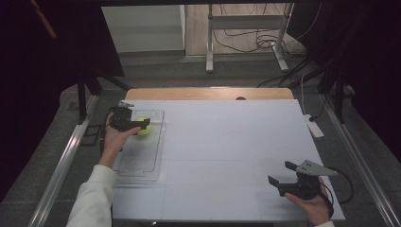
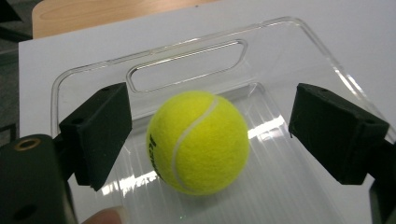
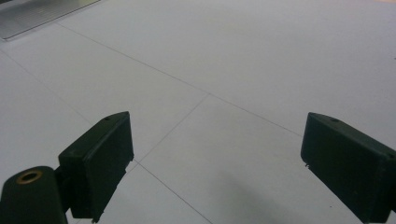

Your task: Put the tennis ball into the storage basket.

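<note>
The tennis ball [image 2: 197,141] sits between the jaws of the left tool [image 2: 205,140], which stand apart with a gap on either side, so nothing grips it and it rests on the floor of the clear tray [image 2: 299,42] near the handle slot. That tray lies at the left of the white bench [image 1: 227,142], its raised rim likely keeping the ball from rolling. The right tool [image 3: 215,163], jaws spread with nothing between, hovers over bare bench, well apart.
</note>
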The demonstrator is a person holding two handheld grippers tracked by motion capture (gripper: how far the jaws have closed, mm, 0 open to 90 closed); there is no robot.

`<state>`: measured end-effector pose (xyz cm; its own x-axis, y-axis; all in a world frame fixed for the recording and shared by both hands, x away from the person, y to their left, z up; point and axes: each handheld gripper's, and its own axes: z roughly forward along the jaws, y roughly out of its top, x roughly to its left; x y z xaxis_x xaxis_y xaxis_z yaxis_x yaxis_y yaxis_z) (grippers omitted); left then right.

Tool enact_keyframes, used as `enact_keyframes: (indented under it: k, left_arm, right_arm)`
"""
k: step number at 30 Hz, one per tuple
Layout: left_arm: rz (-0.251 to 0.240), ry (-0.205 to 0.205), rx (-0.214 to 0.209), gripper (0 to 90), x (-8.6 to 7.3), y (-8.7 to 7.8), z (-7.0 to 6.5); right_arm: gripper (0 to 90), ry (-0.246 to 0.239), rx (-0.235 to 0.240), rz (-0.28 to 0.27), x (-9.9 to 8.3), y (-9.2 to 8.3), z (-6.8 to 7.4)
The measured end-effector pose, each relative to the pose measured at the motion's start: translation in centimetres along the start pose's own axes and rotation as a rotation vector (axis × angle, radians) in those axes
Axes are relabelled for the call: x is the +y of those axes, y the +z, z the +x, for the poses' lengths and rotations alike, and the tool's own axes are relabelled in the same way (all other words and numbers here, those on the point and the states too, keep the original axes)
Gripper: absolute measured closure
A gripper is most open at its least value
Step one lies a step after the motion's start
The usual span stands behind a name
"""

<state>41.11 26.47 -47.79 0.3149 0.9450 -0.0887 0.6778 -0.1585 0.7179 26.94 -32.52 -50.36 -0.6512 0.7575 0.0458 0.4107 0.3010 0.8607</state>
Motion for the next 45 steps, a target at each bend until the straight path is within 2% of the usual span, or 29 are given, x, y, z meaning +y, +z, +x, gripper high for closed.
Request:
enact_keyframes:
  k: [8, 11, 23, 33, 45]
  left_arm:
    - [-0.058, 0.034, -0.048, 14.4, -0.6, -1.5, -1.3]
    - [-0.077, 0.062, -0.066, 14.6, -0.9, -2.3, -2.0]
    - [-0.153, 0.109, -0.17, 15.2, -2.4, -4.8, -4.5]
    - [-0.176, 0.155, -0.217, 15.4, -4.3, -6.0, -6.4]
    - [-0.176, 0.149, -0.253, 15.8, -7.0, -7.1, -7.2]
  right_arm:
    - [9.2, -0.001, -0.003, 0.0, 0.0, 0.0, 0.0]
    - [9.3, 0.001, -0.003, -0.002, 0.0, -0.1, 0.0]
    - [9.3, -0.003, -0.005, -0.002, 0.1, 0.0, 0.1]
    - [9.3, -0.001, -0.002, -0.004, 0.1, -0.1, 0.1]
    - [9.3, -0.002, 0.0, -0.005, 0.1, -0.1, 0.1]
